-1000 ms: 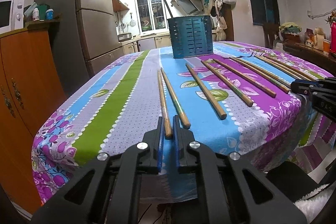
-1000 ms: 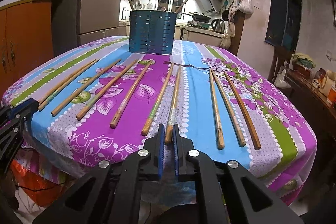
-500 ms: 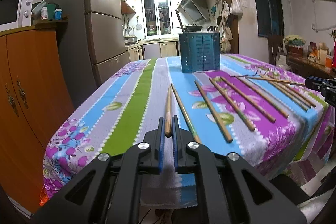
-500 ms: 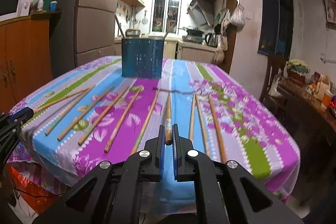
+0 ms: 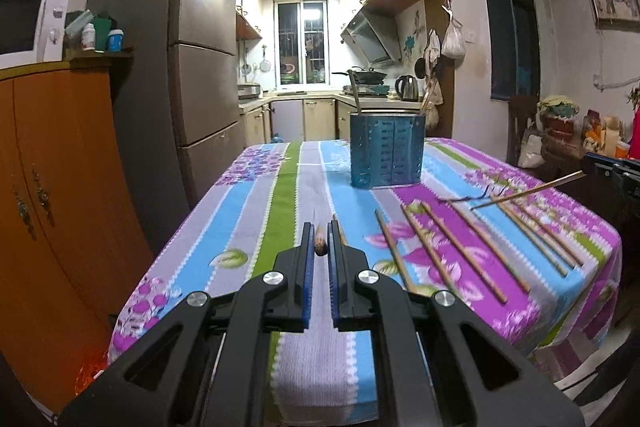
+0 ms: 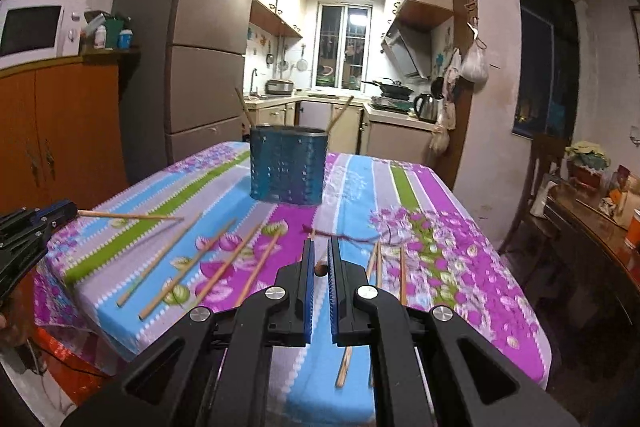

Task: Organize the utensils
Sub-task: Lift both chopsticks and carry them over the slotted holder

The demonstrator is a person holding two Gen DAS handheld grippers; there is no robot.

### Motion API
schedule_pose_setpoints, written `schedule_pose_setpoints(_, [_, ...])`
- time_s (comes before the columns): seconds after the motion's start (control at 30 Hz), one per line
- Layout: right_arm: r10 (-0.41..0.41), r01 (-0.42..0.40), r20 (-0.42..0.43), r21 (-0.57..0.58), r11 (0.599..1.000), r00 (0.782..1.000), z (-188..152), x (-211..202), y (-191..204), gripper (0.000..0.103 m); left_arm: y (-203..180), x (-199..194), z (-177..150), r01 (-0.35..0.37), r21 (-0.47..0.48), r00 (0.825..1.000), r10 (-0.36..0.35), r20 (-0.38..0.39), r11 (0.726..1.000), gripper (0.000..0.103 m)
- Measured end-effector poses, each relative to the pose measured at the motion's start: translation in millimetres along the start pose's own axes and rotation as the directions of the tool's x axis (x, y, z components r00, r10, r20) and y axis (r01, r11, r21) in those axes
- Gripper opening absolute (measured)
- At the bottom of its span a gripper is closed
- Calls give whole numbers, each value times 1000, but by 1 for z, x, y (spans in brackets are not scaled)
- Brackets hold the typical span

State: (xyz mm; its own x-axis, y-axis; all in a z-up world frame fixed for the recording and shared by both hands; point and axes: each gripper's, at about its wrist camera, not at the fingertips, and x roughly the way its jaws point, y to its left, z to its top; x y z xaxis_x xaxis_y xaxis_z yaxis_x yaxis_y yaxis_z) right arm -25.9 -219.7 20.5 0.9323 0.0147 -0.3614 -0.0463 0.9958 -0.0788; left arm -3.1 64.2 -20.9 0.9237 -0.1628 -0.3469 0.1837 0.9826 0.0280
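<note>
My left gripper (image 5: 319, 231) is shut on a wooden chopstick (image 5: 320, 246), seen end-on and held above the striped floral tablecloth (image 5: 248, 211). In the right wrist view that gripper (image 6: 60, 213) shows at the left edge with its chopstick (image 6: 128, 215) sticking out level. My right gripper (image 6: 320, 247) is shut on another chopstick (image 6: 320, 269), also lifted. The left wrist view has it at the right edge (image 5: 596, 163), its stick (image 5: 524, 193) slanting down. A blue slotted holder (image 5: 386, 151) (image 6: 287, 167) stands further back with two sticks in it. Several chopsticks (image 5: 460, 251) (image 6: 216, 267) lie on the cloth.
A tall fridge (image 5: 200, 75) and an orange cabinet (image 5: 52, 187) with a microwave (image 6: 32, 29) stand on the left. A dark side table (image 6: 592, 223) with small items and a chair are on the right. A thin dark string (image 6: 352, 237) lies on the cloth.
Both grippers have risen from the table's near edge, each lifting its chopstick off the cloth. The sticks now hang in the air and the table looks lower in both views.
</note>
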Motion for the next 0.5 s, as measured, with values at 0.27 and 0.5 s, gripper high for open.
schedule_pose_setpoints(0.27, [49,-48,14,-24,999,999,44,13,-10,7,14,14,43,47,-41,998,-49,-41,998,5])
schedule_pose_setpoints(0.5, [78,-77,19,-55,996,997,73,28,-12,7,18,30,72,61,-29,995,-63,-75,998,5])
